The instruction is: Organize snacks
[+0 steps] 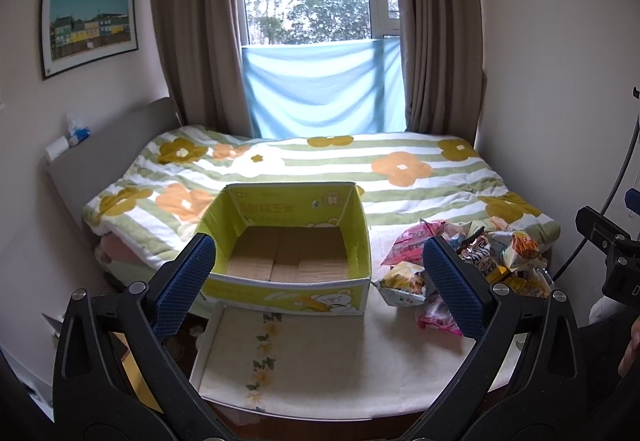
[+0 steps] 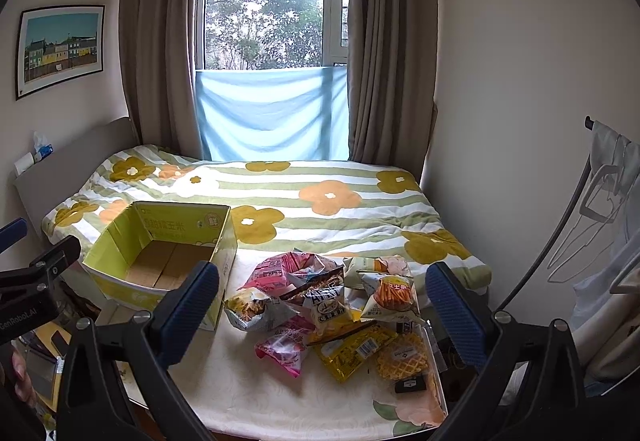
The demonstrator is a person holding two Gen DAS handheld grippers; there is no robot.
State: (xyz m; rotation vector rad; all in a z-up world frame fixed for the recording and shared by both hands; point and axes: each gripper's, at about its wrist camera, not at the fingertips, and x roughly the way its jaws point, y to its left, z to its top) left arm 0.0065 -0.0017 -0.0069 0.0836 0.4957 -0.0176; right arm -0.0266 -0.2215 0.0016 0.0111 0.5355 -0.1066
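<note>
Both hand-held grippers (image 1: 320, 273) (image 2: 322, 305) level, agape, empty.

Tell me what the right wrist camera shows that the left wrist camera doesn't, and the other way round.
Only the right wrist view shows the whole snack pile, including the waffle pack and the yellow packet, plus hangers on a rack at the right. Only the left wrist view shows the box's front panel with its bear print, and the table's bare part before it. Both share the empty cardboard box, the flowered bed, the window and the framed picture.
</note>
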